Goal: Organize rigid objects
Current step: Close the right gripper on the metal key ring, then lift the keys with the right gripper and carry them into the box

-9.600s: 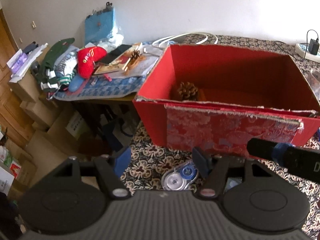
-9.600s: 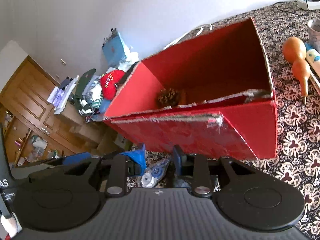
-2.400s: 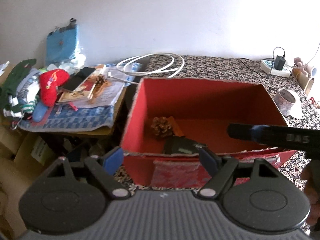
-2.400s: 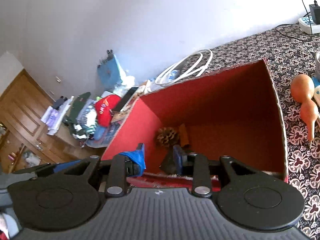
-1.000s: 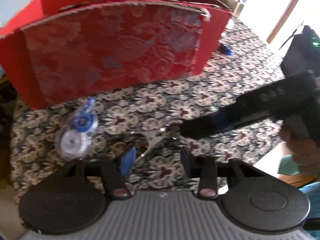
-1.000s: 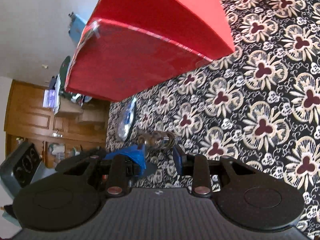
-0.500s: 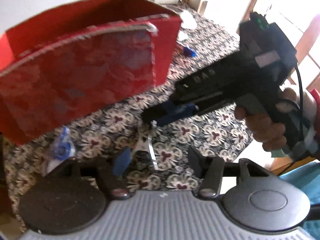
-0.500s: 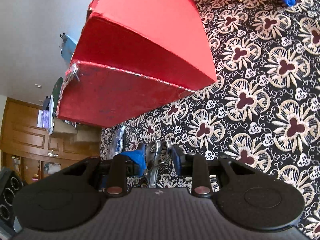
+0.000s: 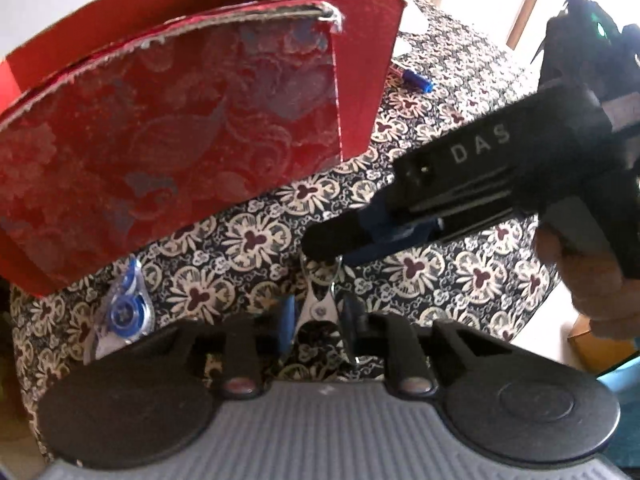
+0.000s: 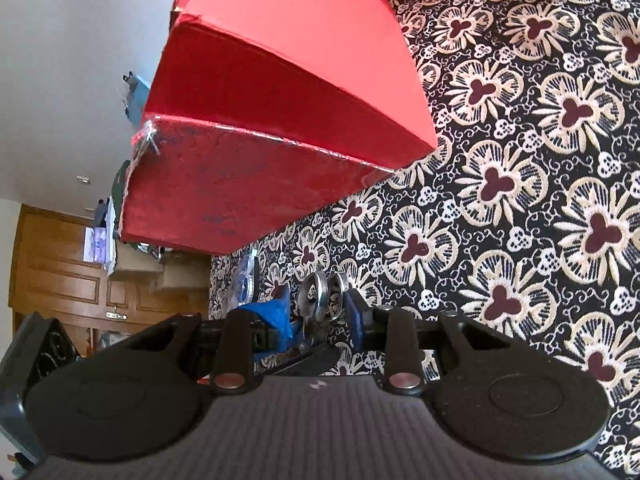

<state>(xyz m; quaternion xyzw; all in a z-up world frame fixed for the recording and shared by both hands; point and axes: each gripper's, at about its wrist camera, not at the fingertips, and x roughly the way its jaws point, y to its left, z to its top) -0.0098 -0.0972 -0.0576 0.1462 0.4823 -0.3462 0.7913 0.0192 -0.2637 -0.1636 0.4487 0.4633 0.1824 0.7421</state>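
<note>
Now a small metal tool with key rings [image 9: 318,308] is gripped by both grippers just above the patterned tabletop [image 9: 440,276]. Its flat silver body is pinched between the jaws of the left gripper [image 9: 316,322], which have just been closing and are now clenched on it. Its ringed end is held at the tip of the right gripper [image 9: 340,240], whose jaws are narrowed onto the rings [image 10: 320,294], as is seen in the right wrist view, where the right gripper [image 10: 316,312] is closed around them. A hand [image 9: 580,272] is wrapped on the right gripper's black handle.

Beyond the jaws, a red box [image 9: 192,128] is stood on the tabletop, with its brocade-covered front wall turned toward them. To the left of the left jaws, a blue and clear correction tape dispenser [image 9: 124,312] is laid flat beside the box's near corner. Farther beyond the right gripper, past the box's right wall, a blue pen [image 9: 416,80] is laid on the tabletop.
</note>
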